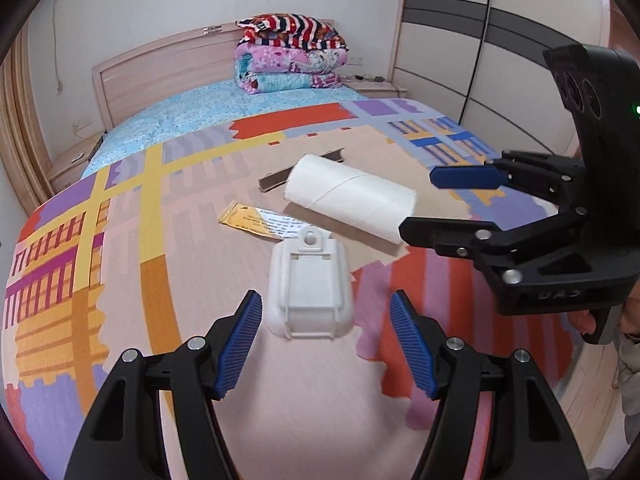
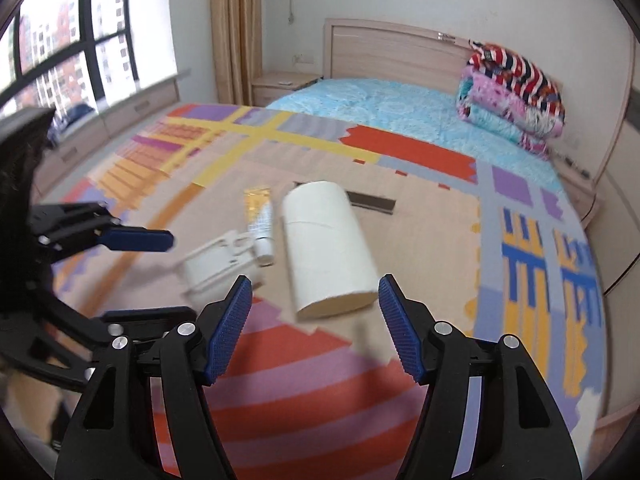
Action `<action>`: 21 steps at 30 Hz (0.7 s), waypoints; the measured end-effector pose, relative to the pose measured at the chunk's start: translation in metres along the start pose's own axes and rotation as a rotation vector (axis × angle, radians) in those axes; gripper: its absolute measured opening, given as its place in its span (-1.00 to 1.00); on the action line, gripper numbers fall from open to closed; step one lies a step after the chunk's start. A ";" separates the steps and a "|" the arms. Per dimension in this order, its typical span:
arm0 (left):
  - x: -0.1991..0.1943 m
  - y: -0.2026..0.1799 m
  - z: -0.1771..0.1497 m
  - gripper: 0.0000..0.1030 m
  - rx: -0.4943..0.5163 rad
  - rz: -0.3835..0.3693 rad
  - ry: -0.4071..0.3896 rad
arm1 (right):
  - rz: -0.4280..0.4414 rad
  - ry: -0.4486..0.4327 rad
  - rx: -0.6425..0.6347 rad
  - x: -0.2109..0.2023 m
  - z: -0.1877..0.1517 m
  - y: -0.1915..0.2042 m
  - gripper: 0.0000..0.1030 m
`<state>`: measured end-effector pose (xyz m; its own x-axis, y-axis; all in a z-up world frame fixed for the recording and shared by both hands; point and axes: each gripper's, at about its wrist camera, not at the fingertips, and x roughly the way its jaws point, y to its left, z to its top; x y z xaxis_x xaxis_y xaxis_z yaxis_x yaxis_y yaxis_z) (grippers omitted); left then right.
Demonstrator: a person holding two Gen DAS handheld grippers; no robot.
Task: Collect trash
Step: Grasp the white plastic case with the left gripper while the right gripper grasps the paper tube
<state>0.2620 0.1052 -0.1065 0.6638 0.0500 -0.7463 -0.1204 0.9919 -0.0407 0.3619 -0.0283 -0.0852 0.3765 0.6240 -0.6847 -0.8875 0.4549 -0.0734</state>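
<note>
Trash lies on a bright patchwork bedspread (image 1: pixel 120 264). A white plastic holder (image 1: pixel 310 288) (image 2: pixel 216 264) sits just ahead of my open left gripper (image 1: pixel 326 344) (image 2: pixel 160 276), its near end between the fingertips and clear of the pads. A white paper roll (image 2: pixel 328 248) (image 1: pixel 352 200) lies on its side with its near end between the fingertips of my open right gripper (image 2: pixel 315 328) (image 1: pixel 432 206); no pad presses it. A yellow-and-white tube (image 1: pixel 264 222) (image 2: pixel 260 216) lies between holder and roll. Behind the roll is a dark cardboard strip (image 2: pixel 372 202) (image 1: pixel 276 180).
Folded quilts (image 1: pixel 290 56) (image 2: pixel 512 96) are stacked by the wooden headboard (image 1: pixel 160 68). A wardrobe (image 1: pixel 480 60) stands to the right of the bed, a window (image 2: pixel 72 40) and curtain (image 2: pixel 236 28) to its left. Nightstands (image 2: pixel 280 84) flank the headboard.
</note>
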 end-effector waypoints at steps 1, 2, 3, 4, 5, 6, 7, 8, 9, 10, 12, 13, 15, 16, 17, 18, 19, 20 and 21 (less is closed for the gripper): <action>0.003 0.001 0.001 0.24 -0.006 0.008 0.000 | -0.006 0.004 -0.008 0.005 0.002 -0.001 0.27; 0.005 0.002 0.002 0.24 -0.006 0.008 0.000 | -0.008 0.007 -0.011 0.008 0.003 -0.002 0.27; 0.006 0.001 0.002 0.24 -0.001 0.009 -0.002 | -0.009 0.011 -0.014 0.011 0.004 -0.002 0.27; 0.007 0.001 0.002 0.24 0.004 0.012 -0.004 | -0.011 0.016 -0.019 0.015 0.006 -0.003 0.27; 0.008 0.000 0.003 0.24 0.010 0.017 -0.004 | -0.010 0.024 -0.025 0.019 0.007 -0.004 0.27; 0.010 0.000 0.003 0.24 0.014 0.020 -0.003 | -0.009 0.032 -0.029 0.022 0.008 -0.004 0.27; 0.011 0.000 0.002 0.24 0.016 0.023 -0.001 | -0.009 0.036 -0.032 0.025 0.009 -0.005 0.27; 0.012 -0.001 0.002 0.24 0.017 0.025 -0.001 | -0.010 0.042 -0.034 0.028 0.009 -0.005 0.27; 0.014 -0.001 0.002 0.24 0.018 0.027 0.000 | -0.012 0.045 -0.035 0.030 0.009 -0.006 0.27; 0.016 -0.002 0.001 0.19 0.028 0.019 0.004 | -0.013 0.053 -0.035 0.033 0.010 -0.007 0.27; 0.018 -0.006 0.000 0.03 0.058 0.036 0.005 | -0.010 0.060 -0.035 0.037 0.010 -0.008 0.27; 0.019 -0.006 0.000 -0.04 0.067 0.044 0.007 | -0.007 0.068 -0.032 0.039 0.009 -0.010 0.26; 0.019 -0.005 0.001 -0.04 0.062 0.035 0.004 | 0.004 0.076 -0.023 0.041 0.008 -0.012 0.12; 0.019 -0.005 0.001 -0.04 0.067 0.036 0.003 | 0.016 0.074 -0.011 0.041 0.007 -0.015 0.13; 0.020 -0.006 0.001 -0.05 0.073 0.038 0.002 | 0.023 0.075 -0.002 0.041 0.007 -0.016 0.12; 0.019 -0.006 0.000 -0.05 0.076 0.038 0.001 | 0.028 0.074 0.001 0.040 0.007 -0.017 0.11; 0.019 -0.007 0.000 -0.05 0.078 0.038 0.000 | 0.033 0.075 0.002 0.039 0.007 -0.016 0.09; 0.017 -0.007 -0.001 -0.06 0.079 0.036 -0.003 | 0.034 0.077 -0.001 0.038 0.007 -0.016 0.09; 0.015 -0.007 -0.001 -0.06 0.078 0.035 -0.009 | 0.035 0.077 -0.004 0.037 0.006 -0.015 0.09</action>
<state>0.2720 0.0988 -0.1181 0.6666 0.0851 -0.7405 -0.0856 0.9956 0.0374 0.3907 -0.0080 -0.1050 0.3236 0.5886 -0.7408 -0.9010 0.4308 -0.0513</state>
